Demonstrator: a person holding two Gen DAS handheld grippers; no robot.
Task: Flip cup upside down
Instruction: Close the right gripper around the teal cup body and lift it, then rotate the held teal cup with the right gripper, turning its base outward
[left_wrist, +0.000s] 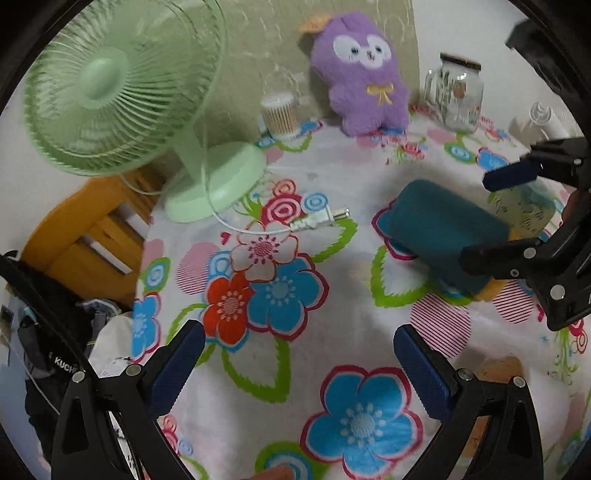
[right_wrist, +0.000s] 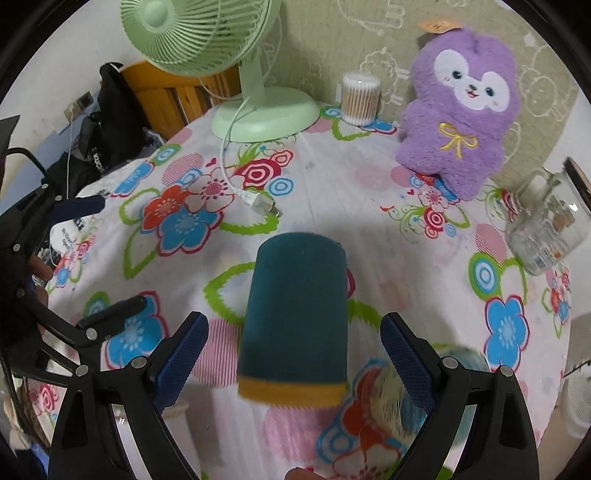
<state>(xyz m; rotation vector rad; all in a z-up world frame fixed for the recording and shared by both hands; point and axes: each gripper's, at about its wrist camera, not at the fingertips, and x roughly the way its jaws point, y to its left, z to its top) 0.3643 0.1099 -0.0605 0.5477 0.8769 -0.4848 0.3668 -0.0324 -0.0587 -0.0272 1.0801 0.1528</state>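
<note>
Between right claw: cup

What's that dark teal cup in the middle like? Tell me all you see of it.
The cup is dark teal with a mustard-yellow band at one end and a matte, felt-like surface. It tapers slightly and appears to lie on its side on the floral tablecloth, its yellow end towards the open right tool, whose fingers flank it without touching.
</note>
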